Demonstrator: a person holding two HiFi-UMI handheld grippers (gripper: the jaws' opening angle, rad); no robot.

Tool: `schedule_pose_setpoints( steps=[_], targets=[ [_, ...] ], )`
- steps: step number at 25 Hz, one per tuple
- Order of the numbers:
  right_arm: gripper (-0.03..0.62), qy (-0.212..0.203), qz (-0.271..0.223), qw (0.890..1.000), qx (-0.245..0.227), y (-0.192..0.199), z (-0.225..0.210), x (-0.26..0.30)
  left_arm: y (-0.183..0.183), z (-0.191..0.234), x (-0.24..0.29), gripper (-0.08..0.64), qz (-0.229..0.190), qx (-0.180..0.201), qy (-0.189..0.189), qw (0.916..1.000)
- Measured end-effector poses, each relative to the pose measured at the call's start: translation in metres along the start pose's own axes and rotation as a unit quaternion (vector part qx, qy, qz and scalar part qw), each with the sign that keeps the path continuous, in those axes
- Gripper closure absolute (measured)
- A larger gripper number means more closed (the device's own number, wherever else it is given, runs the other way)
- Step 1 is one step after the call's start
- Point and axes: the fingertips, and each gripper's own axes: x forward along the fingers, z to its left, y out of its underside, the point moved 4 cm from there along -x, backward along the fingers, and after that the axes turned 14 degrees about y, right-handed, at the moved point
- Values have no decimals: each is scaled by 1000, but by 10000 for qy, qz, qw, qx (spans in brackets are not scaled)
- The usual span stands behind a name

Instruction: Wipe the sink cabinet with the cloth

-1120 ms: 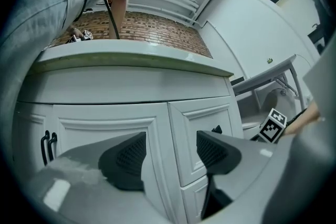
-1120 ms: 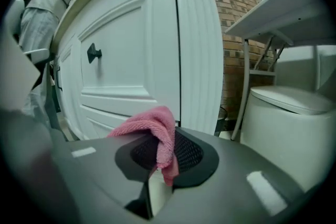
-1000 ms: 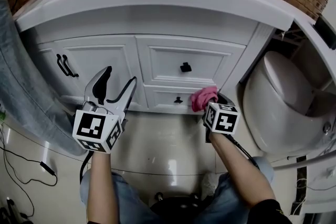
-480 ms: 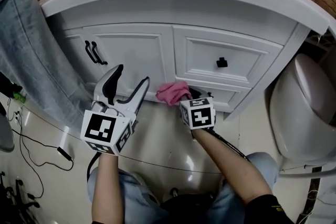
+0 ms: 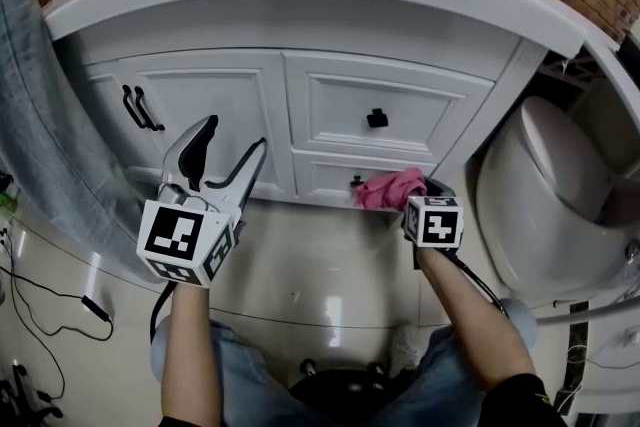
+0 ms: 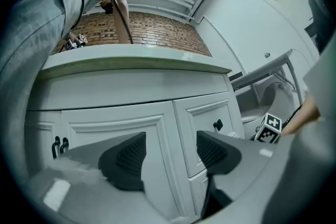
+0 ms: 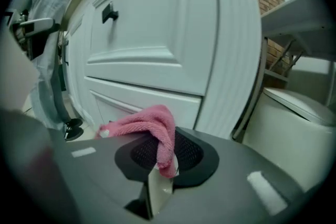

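Cloth (image 5: 388, 188) at the lower drawer (image 5: 325, 177) of the sink cabinet (image 5: 215, 115)

The white sink cabinet fills the upper head view, with a toilet (image 5: 530, 205) to its right. The left gripper (image 5: 232, 137) hovers before the cabinet door, its jaws spread wide with nothing between them. The right gripper (image 7: 160, 162) has its jaws closed on the pink cloth. The cloth bunches over them at the drawer front, just right of its small black knob (image 5: 356, 182); whether it touches cannot be told.

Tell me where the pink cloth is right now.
In the head view the pink cloth sits right of centre, clamped in the right gripper at the lower drawer of the sink cabinet, beside its black knob.
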Motion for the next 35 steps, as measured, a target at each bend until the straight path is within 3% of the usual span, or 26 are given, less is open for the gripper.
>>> schedule_pose_setpoints(
  steps=[3, 6, 10, 14, 17, 21, 26, 31, 35],
  targets=[
    [538, 298, 136, 9992, 213, 10, -24, 2, -4, -7, 9, 256, -82, -8, 93, 9999],
    [538, 232, 129, 9987, 426, 10, -14, -1, -5, -9, 10, 256, -77, 3, 111, 9999],
    [538, -713, -240, 9970, 182, -7, 63, -15, -5, -4, 0, 256, -19, 49, 12, 10000],
    [538, -1678, -543, 9832, -461, -22, 163, -27, -5, 3, -19, 256, 82, 122, -161, 9998],
    [538, -1982, -536, 9760, -721, -22, 210, -21, -4, 5, -32, 256, 158, 138, -282, 9994],
    [538, -1471, -773, 9769, -1344, -23, 211, -6, 3, 12, -47, 256, 362, 198, -336, 9986],
    [538, -905, -335, 9898, -1048, -11, 150, 3, 1, 23, -60, 256, 297, 169, -434, 9985],
    [537, -575, -373, 9942, -824, -8, 83, -7, -3, 16, -49, 256, 184, 222, -252, 9993],
    [538, 63, 23, 9985, -549, 14, 20, 6, -7, 9, -42, 256, 128, 276, -143, 9994]
  ],
)
